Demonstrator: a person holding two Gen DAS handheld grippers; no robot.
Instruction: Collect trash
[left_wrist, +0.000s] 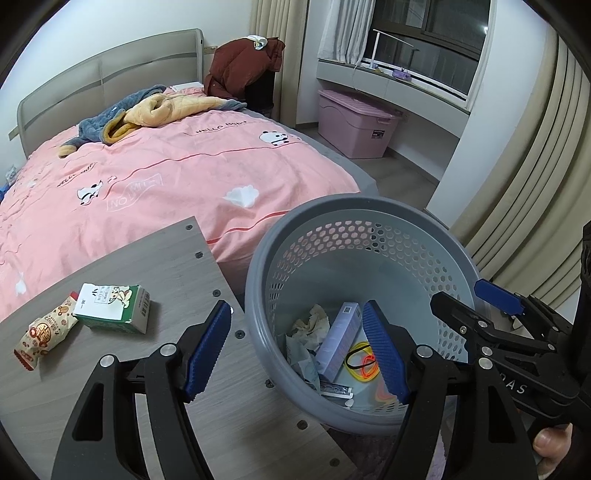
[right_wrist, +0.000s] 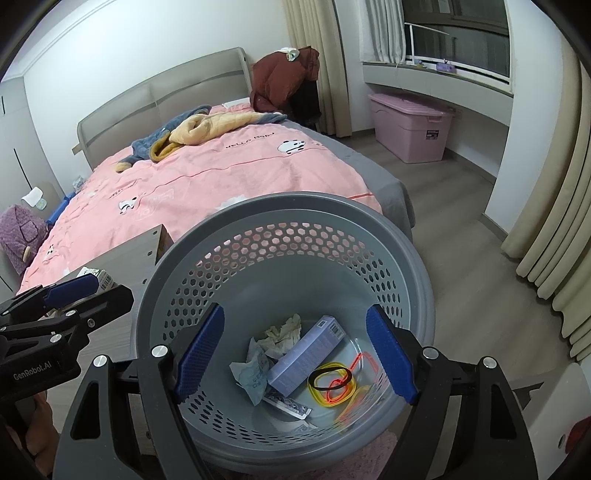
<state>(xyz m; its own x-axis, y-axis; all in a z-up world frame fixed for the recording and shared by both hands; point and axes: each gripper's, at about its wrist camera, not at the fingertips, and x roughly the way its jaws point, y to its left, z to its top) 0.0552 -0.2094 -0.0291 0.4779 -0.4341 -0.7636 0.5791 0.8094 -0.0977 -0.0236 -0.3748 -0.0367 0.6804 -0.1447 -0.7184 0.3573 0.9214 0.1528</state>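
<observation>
A grey perforated basket (left_wrist: 258, 295) stands beside the wooden table (left_wrist: 166, 266); its rim (right_wrist: 417, 266) also fills the right wrist view. Inside lie a crumpled tissue (right_wrist: 282, 332), a lavender box (right_wrist: 306, 358), coloured rubber bands (right_wrist: 332, 384) and a paper wrapper (right_wrist: 251, 373). On the table sit a green-and-white carton (left_wrist: 110, 306) and a snack packet (left_wrist: 46, 336). My left gripper (left_wrist: 295, 350) hovers open over the table edge and the basket rim, holding nothing. My right gripper (right_wrist: 295, 354) hangs open above the basket's inside, also holding nothing.
A bed with a pink cover (left_wrist: 166, 177) lies behind the table and basket, with a blue-and-yellow garment (left_wrist: 147, 107) on it. A pink storage bin (left_wrist: 354, 122) stands under the window. Curtains (left_wrist: 524, 184) hang at the right. A brown coat (left_wrist: 243, 62) drapes over a chair.
</observation>
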